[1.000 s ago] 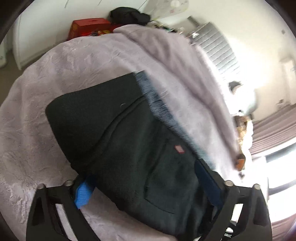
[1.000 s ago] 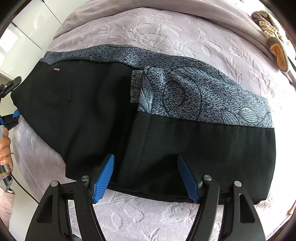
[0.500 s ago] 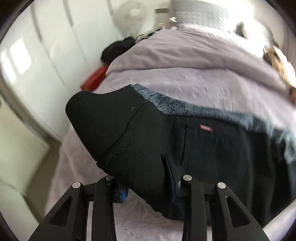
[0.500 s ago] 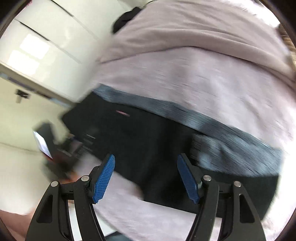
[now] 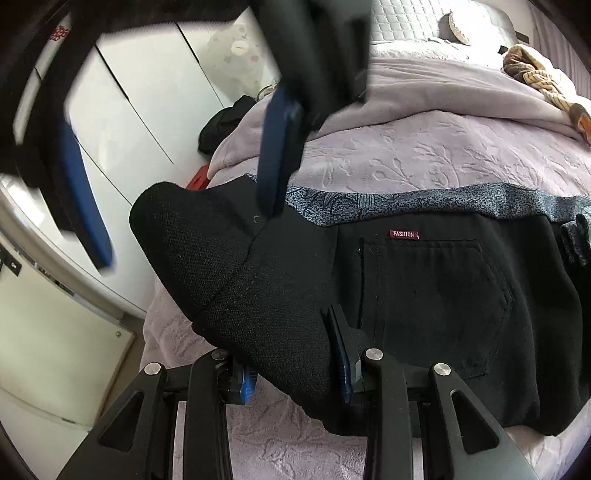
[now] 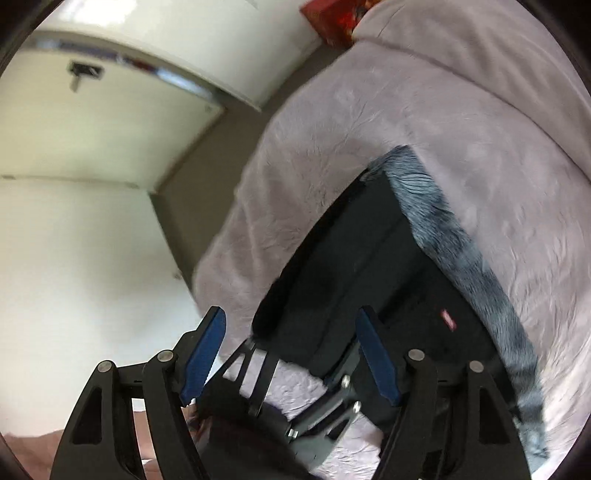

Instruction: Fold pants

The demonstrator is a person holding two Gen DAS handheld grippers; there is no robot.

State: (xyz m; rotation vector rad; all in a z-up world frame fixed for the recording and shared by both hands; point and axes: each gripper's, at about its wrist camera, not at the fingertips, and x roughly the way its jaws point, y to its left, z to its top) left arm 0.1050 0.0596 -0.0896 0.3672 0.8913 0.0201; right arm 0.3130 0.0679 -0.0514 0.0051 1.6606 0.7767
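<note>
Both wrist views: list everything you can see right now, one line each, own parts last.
pants: one, black with a grey patterned side stripe and a red label above the pocket, lying on the bed, waistband end bunched and raised.
bedspread: one, pale lilac, embossed, under the pants.
wardrobe doors: white, left of the bed.
red box: one, on the floor by the bed's far corner.
dark clothing: one black heap, at the bed's far-left edge.
tan and cream fabric: one bundle, far right on the bed.
left gripper: black with blue pads, clamped on the waistband end.
right gripper: black with blue pads, open and empty, above the left gripper.
</note>
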